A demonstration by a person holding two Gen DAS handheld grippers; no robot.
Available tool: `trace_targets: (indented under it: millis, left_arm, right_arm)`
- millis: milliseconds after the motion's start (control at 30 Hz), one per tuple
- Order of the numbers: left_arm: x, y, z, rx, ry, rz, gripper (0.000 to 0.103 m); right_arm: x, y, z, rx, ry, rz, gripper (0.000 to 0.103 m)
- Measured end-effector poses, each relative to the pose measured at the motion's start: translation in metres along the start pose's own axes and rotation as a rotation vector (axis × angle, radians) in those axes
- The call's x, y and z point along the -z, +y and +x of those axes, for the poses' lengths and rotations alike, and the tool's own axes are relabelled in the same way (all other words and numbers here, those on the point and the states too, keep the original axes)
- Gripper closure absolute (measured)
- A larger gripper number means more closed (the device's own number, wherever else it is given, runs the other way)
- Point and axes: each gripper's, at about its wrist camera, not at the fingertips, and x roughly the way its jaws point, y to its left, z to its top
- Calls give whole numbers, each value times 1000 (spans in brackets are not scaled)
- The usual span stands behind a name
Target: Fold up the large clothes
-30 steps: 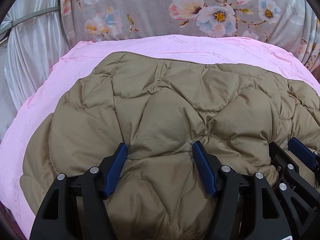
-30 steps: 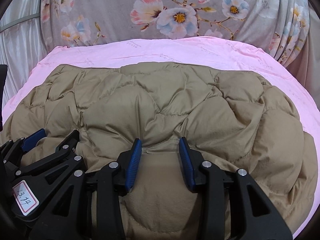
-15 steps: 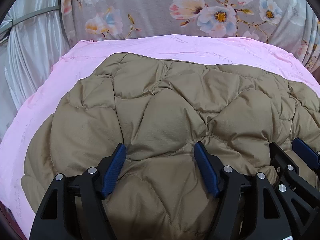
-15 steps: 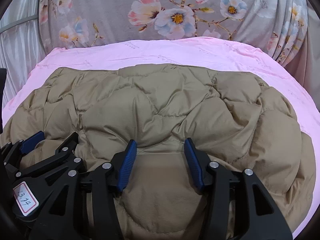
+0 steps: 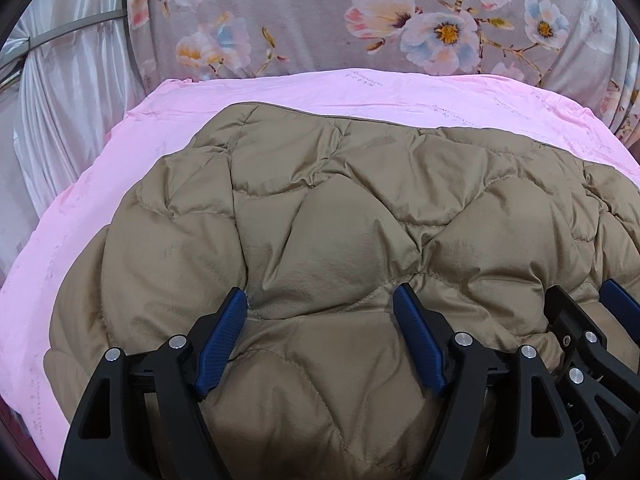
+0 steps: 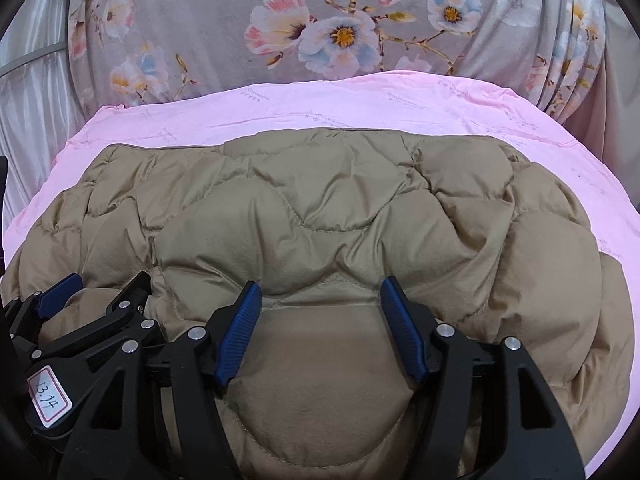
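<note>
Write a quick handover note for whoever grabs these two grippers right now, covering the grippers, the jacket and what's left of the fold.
Left gripper: open, over the near edge of the tan quilted jacket, holding nothing.
Right gripper: open, beside the left one, over the jacket's near edge, holding nothing.
The jacket lies on the pink sheet, bunched into a puffy, roughly rectangular mound; sleeves are not visible, likely tucked in.
Done: seemingly at least one fold, though layers cannot be counted.
Left: probably a final fold or flattening, then squaring the edges.
</note>
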Motion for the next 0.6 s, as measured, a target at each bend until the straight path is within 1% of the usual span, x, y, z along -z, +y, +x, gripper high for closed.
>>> trace_targets:
  millis: [267, 333, 367, 400, 433, 500, 567, 600]
  left_arm:
    - [-2, -1, 1, -21, 13, 12, 29]
    - [-3, 1, -1, -7, 11, 4, 29]
    - [-3, 5, -6, 12, 11, -5, 29]
    - [-2, 12, -14, 42, 15, -21, 29]
    - [-1, 18, -25, 66, 11, -37, 29]
    - [5, 37, -50, 101, -15, -82, 30]
    - [10, 64, -77, 115, -38, -135, 30]
    - [12, 77, -87, 127, -46, -161, 29]
  right_arm:
    - [0, 0, 3, 7, 13, 0, 43]
    - [0, 0, 3, 8, 14, -2, 43]
    - [0, 1, 1, 16, 15, -12, 43]
    - [0, 4, -4, 36, 21, -25, 43]
    - [1, 7, -14, 37, 17, -29, 43]
    - [5, 11, -39, -11, -17, -27, 43]
    - [10, 19, -61, -50, -35, -45, 50]
    - [13, 23, -71, -68, -47, -55, 58]
